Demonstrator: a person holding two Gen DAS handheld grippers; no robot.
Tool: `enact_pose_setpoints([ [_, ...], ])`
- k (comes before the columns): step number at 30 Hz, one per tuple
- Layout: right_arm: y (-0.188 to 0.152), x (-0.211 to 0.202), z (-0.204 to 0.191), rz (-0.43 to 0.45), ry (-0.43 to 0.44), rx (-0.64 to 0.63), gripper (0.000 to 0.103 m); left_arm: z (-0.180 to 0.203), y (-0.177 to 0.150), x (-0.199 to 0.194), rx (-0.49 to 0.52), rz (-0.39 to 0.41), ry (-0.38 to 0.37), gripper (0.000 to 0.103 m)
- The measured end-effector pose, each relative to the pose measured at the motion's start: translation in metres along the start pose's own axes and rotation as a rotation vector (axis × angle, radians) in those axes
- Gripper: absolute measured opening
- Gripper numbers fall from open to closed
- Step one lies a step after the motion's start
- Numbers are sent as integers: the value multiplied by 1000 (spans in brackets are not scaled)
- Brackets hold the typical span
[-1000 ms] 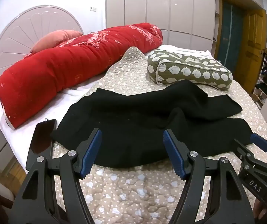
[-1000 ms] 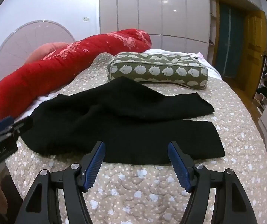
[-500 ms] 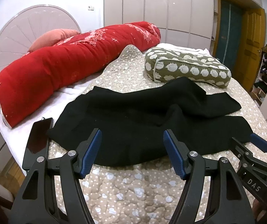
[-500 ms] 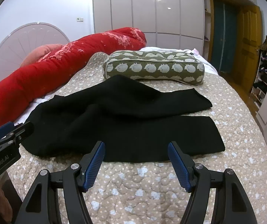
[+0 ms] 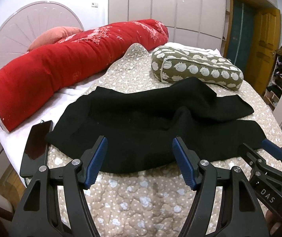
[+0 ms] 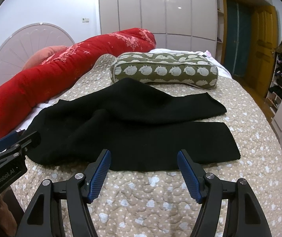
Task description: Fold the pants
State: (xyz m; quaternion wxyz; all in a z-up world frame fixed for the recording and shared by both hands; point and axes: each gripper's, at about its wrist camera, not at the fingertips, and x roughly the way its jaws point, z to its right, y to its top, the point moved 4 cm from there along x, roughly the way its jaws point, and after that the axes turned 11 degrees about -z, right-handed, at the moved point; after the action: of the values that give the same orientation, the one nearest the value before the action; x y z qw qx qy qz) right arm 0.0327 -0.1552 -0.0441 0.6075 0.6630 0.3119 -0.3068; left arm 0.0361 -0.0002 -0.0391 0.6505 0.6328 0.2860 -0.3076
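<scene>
Black pants point(image 5: 150, 126) spread unfolded on bed point(image 5: 141, 203), legs splayed. Left tool point(image 5: 139, 162) and right tool point(image 6: 144, 171) held released above near edge. Pre-grasp step judged; next, hem grasp needed.

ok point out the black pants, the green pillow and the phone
black pants point(image 6: 141, 134), right wrist view, middle of the near leg
green pillow point(image 6: 166, 71), right wrist view, its front side
phone point(image 5: 37, 140), left wrist view, middle of its dark screen

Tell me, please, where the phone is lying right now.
In the left wrist view, the phone lies at the left edge of the bed, just left of the black pants and in front of the near end of the red bolster.
</scene>
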Motion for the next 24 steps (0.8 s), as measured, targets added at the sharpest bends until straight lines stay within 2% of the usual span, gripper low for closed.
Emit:
enact_pose_setpoints([
  [24,-1,12,-4,-39,11,7,68,-7,0,9,-19,-35,-5,69],
])
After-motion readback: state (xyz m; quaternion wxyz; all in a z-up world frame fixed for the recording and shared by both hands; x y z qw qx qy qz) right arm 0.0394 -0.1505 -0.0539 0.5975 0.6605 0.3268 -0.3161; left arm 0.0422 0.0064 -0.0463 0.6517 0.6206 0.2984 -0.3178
